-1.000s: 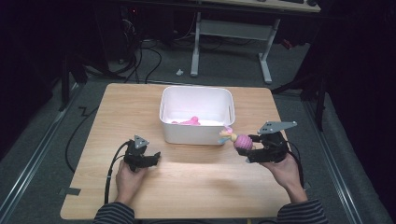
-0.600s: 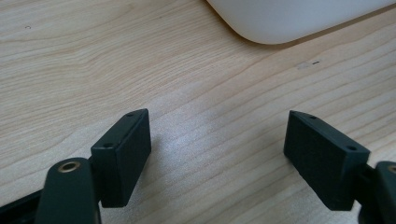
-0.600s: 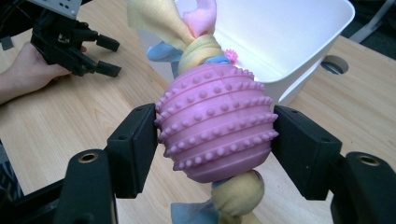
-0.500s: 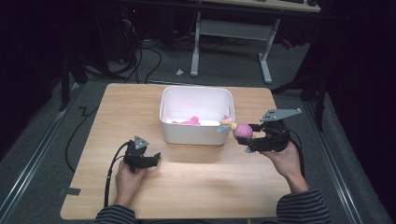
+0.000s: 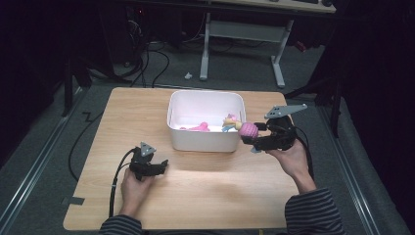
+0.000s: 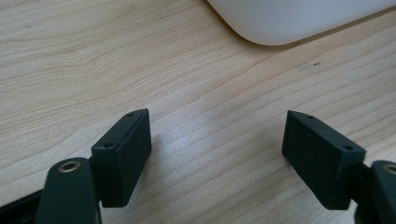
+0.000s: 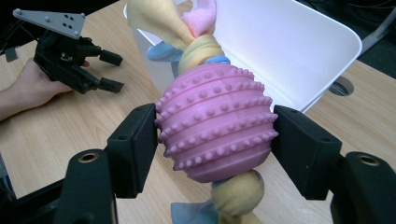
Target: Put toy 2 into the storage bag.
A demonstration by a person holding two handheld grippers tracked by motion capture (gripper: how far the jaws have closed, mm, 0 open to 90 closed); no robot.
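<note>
My right gripper (image 5: 253,136) (image 7: 215,142) is shut on a pink knobbed rubber ball toy (image 7: 215,135) (image 5: 250,130) with yellow, blue and pink cloth knots at both ends. It holds the toy in the air at the right rim of the white bin (image 5: 205,122) (image 7: 303,46), the cloth end reaching over the rim. A pink item (image 5: 195,128) lies inside the bin. My left gripper (image 5: 163,165) (image 6: 217,154) rests low over the wooden table (image 5: 205,186), front left of the bin, jaws open with bare wood between them.
The bin's rounded corner (image 6: 289,23) lies just beyond my left jaws. A round cable hole (image 7: 342,87) is in the tabletop past the bin. Cables and a desk frame (image 5: 244,34) stand on the dark floor behind the table.
My right gripper has risen and moved back toward the bin with the ball toy, whose cloth end now reaches over the rim. The left hand has stayed still.
</note>
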